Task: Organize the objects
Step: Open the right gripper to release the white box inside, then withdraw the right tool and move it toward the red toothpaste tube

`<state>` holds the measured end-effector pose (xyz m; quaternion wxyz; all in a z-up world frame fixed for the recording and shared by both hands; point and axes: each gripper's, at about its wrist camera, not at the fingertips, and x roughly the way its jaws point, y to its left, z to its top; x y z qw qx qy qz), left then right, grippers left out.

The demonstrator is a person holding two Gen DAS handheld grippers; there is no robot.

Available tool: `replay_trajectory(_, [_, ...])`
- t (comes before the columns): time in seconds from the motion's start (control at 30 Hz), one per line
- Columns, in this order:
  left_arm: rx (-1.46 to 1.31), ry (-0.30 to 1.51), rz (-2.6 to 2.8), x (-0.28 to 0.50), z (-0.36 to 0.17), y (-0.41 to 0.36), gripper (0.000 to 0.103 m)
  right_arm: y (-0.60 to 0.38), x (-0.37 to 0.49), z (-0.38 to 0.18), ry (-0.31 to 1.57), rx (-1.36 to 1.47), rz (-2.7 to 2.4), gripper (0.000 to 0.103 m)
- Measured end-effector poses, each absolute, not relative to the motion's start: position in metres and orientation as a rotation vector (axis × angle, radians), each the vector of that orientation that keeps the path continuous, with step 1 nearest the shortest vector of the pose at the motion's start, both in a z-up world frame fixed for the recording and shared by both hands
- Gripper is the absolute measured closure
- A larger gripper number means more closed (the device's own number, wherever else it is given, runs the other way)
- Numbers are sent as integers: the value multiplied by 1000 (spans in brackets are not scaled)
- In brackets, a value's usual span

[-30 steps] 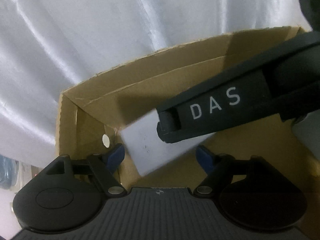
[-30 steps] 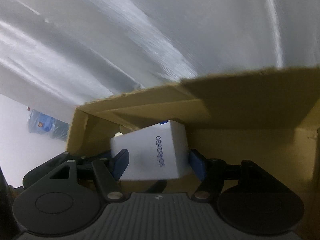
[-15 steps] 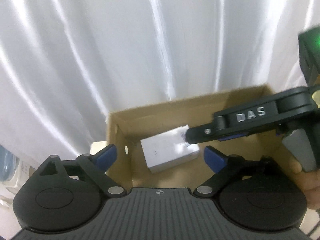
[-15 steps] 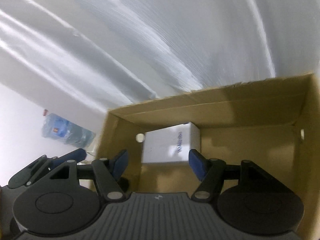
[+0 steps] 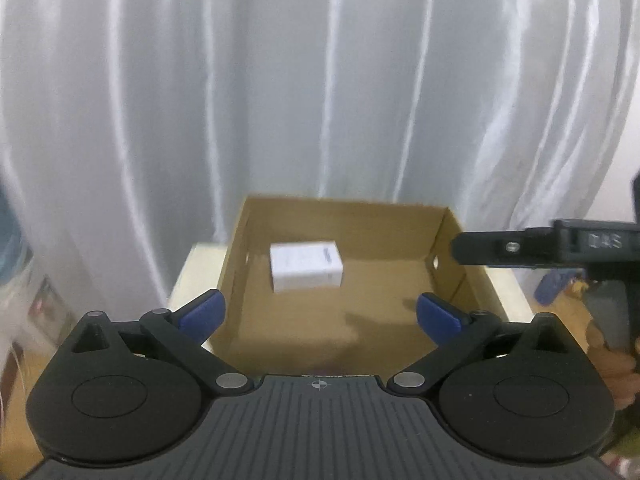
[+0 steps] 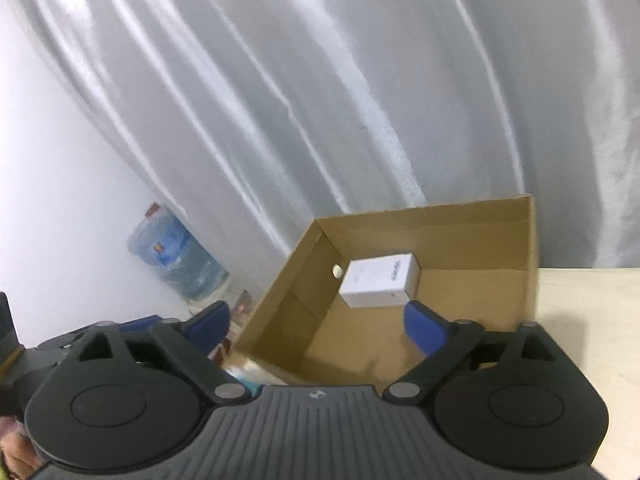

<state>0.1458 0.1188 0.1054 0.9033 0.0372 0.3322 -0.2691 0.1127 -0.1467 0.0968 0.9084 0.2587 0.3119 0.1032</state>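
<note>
I see the small white carton [image 5: 306,266] lying flat in the cardboard box [image 5: 400,222] near its far-left corner, long axis crosswise, print blurred. My left gripper [image 5: 318,312] and right gripper [image 6: 316,320] have fingers opening, both empty.

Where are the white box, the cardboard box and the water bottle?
white box [image 5: 306,265], left wrist view, on its top face
cardboard box [image 6: 460,224], right wrist view, on its far wall
water bottle [image 6: 176,258], right wrist view, on its blue body

Small white rectangular box [image 5: 306,265] with blue print on one side, laid flat on the floor of an open brown cardboard box [image 5: 448,264], set toward its far left corner, untouched, cardboard box placed on a pale tabletop
</note>
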Motion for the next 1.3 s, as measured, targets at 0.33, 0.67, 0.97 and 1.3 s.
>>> replay_trajectory(0.33, [-109, 770, -502, 73, 56, 160, 0, -94, 41, 63, 682, 250, 70, 0])
replay_trajectory(0.67, [-115, 765, -471, 47, 36, 179, 0, -65, 15, 64, 621, 5, -19, 0])
replay_trajectory(0.97, [-108, 775, -480, 48, 18, 184, 0, -54, 24, 67, 594, -44, 34, 0])
replay_trajectory(1.3, [21, 821, -425, 53, -8, 174, 0, -57, 53, 42, 675, 128, 125, 0])
